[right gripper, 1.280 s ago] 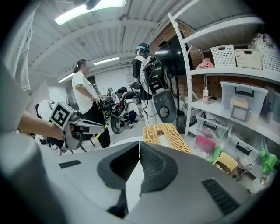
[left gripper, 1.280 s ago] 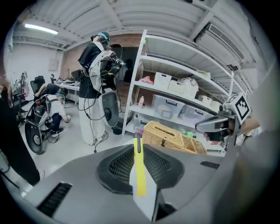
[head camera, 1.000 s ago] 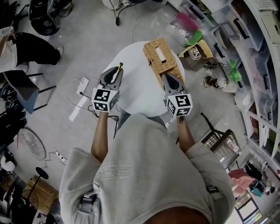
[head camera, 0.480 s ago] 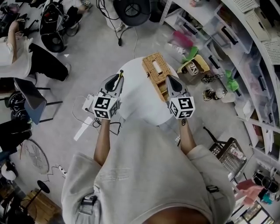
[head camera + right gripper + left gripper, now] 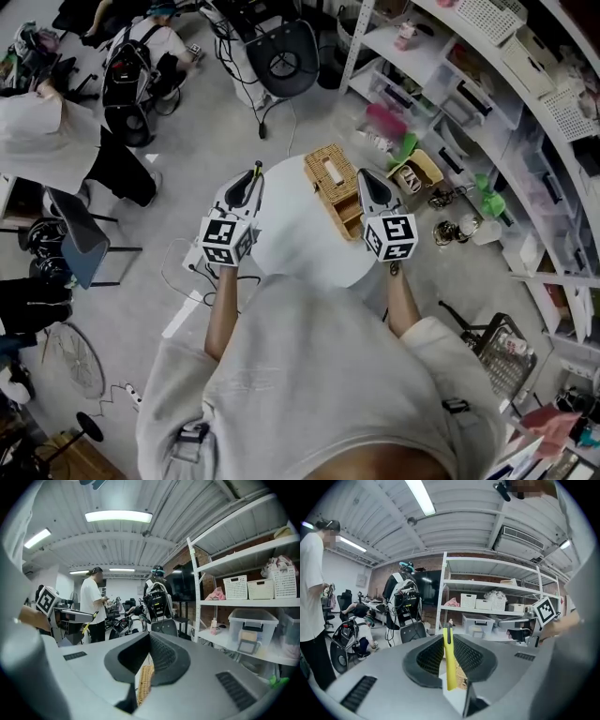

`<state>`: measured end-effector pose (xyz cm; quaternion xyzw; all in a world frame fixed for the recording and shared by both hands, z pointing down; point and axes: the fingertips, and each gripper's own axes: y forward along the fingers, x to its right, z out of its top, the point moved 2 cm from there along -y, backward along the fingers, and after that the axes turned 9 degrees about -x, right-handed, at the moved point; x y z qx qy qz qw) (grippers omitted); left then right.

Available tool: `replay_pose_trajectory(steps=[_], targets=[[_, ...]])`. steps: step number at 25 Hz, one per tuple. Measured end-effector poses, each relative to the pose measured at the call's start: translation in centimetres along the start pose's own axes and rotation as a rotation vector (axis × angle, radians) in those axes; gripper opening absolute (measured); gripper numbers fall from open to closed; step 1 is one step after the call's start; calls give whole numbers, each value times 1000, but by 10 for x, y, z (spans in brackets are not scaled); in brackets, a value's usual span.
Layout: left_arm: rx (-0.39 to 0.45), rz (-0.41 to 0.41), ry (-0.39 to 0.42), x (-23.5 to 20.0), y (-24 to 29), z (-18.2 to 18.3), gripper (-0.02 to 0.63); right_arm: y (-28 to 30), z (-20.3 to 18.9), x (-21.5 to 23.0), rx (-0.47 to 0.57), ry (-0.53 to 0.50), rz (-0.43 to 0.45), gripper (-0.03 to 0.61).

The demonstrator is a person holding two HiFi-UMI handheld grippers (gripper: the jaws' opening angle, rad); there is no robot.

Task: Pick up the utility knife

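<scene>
The utility knife (image 5: 450, 663) is a slim yellow bar with a black tip, and it stands upright between the jaws of my left gripper (image 5: 448, 630), which is shut on it. In the head view the knife (image 5: 256, 172) pokes out past the left gripper (image 5: 247, 185), held in the air over the left edge of the round white table (image 5: 300, 248). My right gripper (image 5: 365, 178) hangs level with it over the table's right side, shut with nothing in it. In the right gripper view its jaws (image 5: 150, 636) meet at the tips.
A wicker basket (image 5: 335, 180) sits on the table's far right part. White shelving with bins (image 5: 487, 103) runs along the right. An office chair (image 5: 281, 56) stands beyond the table, and a person (image 5: 47, 141) is at the left. Cables lie on the floor (image 5: 183, 272).
Both grippers have risen together above the table, the left still holding the knife. The head view has swung up, so more of the room beyond the table shows.
</scene>
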<state>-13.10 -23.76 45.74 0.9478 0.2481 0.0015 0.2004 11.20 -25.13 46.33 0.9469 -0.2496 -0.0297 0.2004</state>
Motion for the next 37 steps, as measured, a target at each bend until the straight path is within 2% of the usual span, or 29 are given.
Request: replay_pose_trajectory(steps=[13, 37], targets=[[80, 34, 33, -4, -14, 34, 72, -11, 29, 12, 78, -10, -33, 31], [78, 50, 33, -3, -12, 29, 73, -4, 21, 12, 67, -3, -26, 31]])
